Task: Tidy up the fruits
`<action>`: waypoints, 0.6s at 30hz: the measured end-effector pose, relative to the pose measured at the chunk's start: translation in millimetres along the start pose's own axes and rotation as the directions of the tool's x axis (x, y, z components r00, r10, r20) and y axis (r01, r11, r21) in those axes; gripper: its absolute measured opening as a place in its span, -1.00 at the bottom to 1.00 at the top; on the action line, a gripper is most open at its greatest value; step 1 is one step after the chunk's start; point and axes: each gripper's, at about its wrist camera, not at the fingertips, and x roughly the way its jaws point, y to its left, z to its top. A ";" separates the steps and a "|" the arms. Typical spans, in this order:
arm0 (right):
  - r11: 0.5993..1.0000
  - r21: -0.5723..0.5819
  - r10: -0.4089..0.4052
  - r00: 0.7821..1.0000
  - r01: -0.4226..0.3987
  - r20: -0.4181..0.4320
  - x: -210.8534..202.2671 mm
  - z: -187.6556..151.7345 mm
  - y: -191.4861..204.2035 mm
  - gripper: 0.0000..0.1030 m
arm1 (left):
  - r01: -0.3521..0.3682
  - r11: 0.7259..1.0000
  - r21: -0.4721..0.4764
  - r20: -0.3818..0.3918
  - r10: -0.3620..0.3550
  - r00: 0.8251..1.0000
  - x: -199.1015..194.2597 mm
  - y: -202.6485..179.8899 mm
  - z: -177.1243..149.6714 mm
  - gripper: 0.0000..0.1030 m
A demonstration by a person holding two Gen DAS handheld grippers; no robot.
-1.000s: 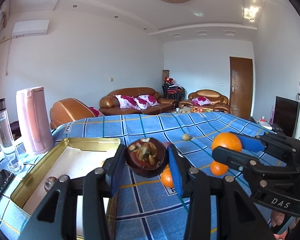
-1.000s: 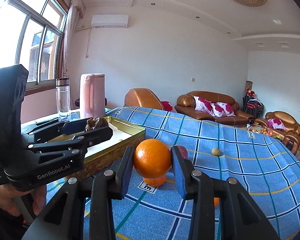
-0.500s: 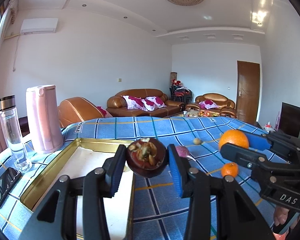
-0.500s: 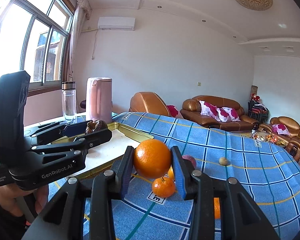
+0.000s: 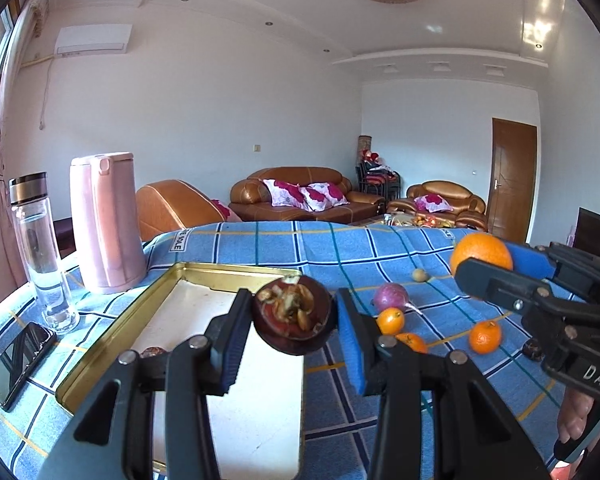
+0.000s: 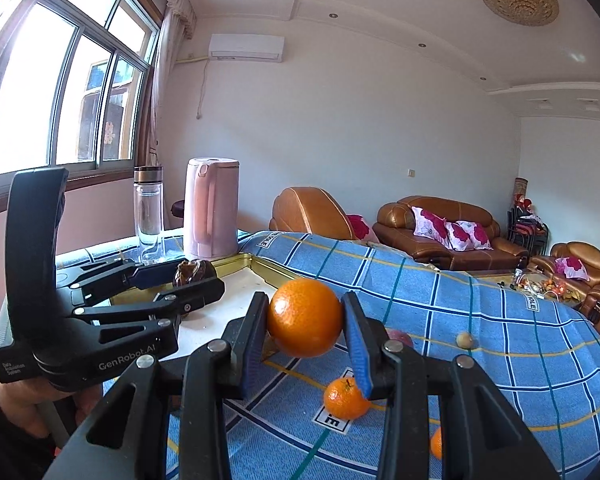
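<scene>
Two tongs each carry a fruit. The left tongs [image 5: 294, 322] clamp a round mangosteen [image 5: 295, 315], calyx end facing the camera, above the gold tray [image 5: 112, 344]; the right tongs [image 6: 305, 326] clamp an orange [image 6: 305, 317] above the tabletop [image 6: 500, 312], no long axis evident.

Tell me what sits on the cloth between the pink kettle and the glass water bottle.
Nothing: in the left wrist view, only bare blue checked tablecloth shows between the pink kettle and the glass water bottle. They stand side by side, apart.
</scene>
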 end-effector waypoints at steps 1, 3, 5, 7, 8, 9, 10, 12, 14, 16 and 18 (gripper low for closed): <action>1.000 -0.001 0.004 1.000 -0.004 -0.001 2.0 1.2 0.6 -0.24 | -0.003 1.000 -0.002 -0.001 0.003 1.000 0.5 1.5 -0.2 -0.16; 1.000 -0.005 0.010 1.000 -0.011 -0.002 4.2 3.3 1.8 -0.24 | -0.008 1.000 -0.005 -0.003 0.008 1.000 1.3 4.4 -0.2 -0.16; 1.000 -0.009 0.018 1.000 -0.018 -0.002 7.1 5.5 4.2 -0.24 | -0.012 1.000 -0.007 -0.008 0.012 1.000 2.1 7.2 0.0 -0.16; 1.000 -0.013 0.025 1.000 -0.025 -0.004 10.2 7.3 6.7 -0.24 | -0.018 1.000 -0.010 -0.012 0.018 1.000 3.3 10.7 -0.4 -0.16; 1.000 -0.014 0.028 1.000 -0.028 -0.004 10.8 7.5 7.3 -0.24 | -0.020 1.000 -0.010 -0.015 0.020 1.000 3.9 11.9 -0.6 -0.16; 0.999 -0.014 0.031 0.999 -0.031 -0.005 12.3 7.9 8.4 -0.24 | -0.024 1.000 -0.011 -0.018 0.024 1.000 4.5 13.4 -1.0 -0.16; 0.999 -0.015 0.034 0.999 -0.035 -0.007 14.4 8.4 9.6 -0.24 | -0.028 1.000 -0.013 -0.020 0.028 0.999 4.7 15.0 -1.5 -0.16; 0.999 -0.017 0.042 0.999 -0.042 -0.013 18.4 9.4 12.2 -0.24 | -0.034 0.999 -0.017 -0.026 0.033 0.999 6.5 19.4 -2.4 -0.16; 0.999 -0.021 0.047 0.999 -0.048 -0.017 22.2 10.1 14.5 -0.24 | -0.041 0.999 -0.020 -0.031 0.041 0.999 7.5 23.2 -3.2 -0.16; 0.998 -0.023 0.053 0.998 -0.053 -0.019 25.3 11.3 16.4 -0.24 | -0.047 0.999 -0.027 -0.035 0.046 0.998 7.8 26.9 -3.7 -0.16; 0.998 -0.026 0.059 0.998 -0.060 -0.023 29.3 12.1 18.8 -0.24 | -0.052 0.998 -0.031 -0.037 0.051 0.998 7.8 30.8 -4.1 -0.16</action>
